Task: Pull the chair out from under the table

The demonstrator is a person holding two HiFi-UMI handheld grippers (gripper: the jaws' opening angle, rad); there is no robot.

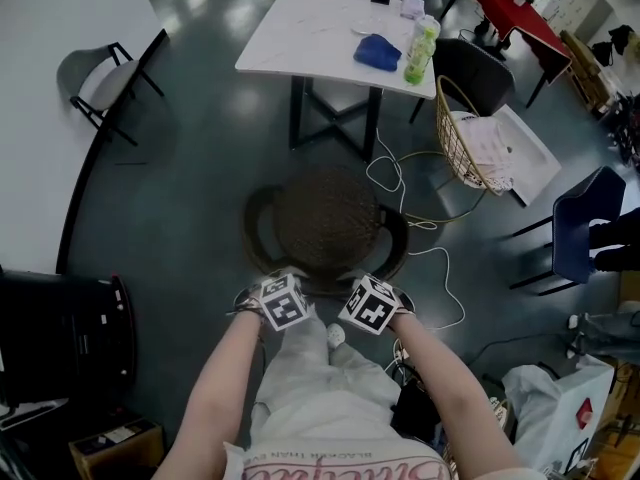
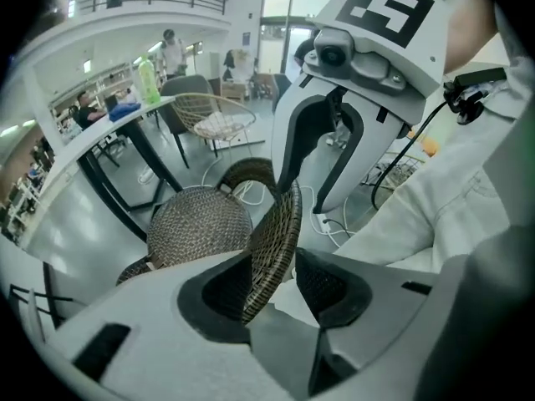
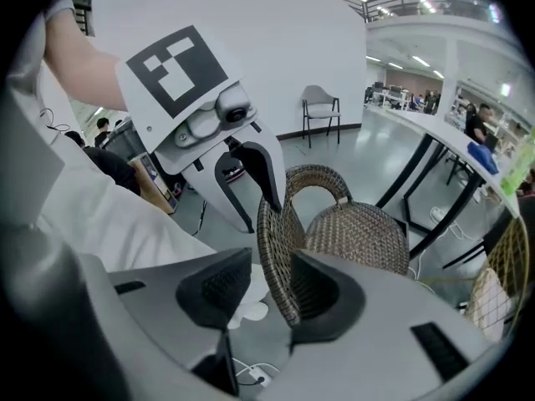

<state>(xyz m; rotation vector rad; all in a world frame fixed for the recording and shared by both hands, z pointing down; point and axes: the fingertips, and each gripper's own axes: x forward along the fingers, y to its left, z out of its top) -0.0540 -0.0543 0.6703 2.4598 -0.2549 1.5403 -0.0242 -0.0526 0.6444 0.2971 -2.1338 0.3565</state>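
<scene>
One wicker chair (image 1: 325, 223) stands on the grey floor at six o'clock from the white bench (image 1: 300, 28). Its seat is wholly clear of the bench top, so the pull looks as good as done. The chair's curved backrest (image 2: 276, 241) rises between the jaws of both tongs, at the chair's six o'clock edge. The left tongs (image 2: 276, 289) stand fairly wide: the weave leans on one pad and the other pad is clear of it. The right tongs (image 3: 272, 295) are the same, one pad touching and a gap at the other. Neither clamps. Next, I'd judge, either lift both straight off, or nip the rim for more room, minding the white cable (image 1: 385, 183) at two o'clock of the chair.
</scene>
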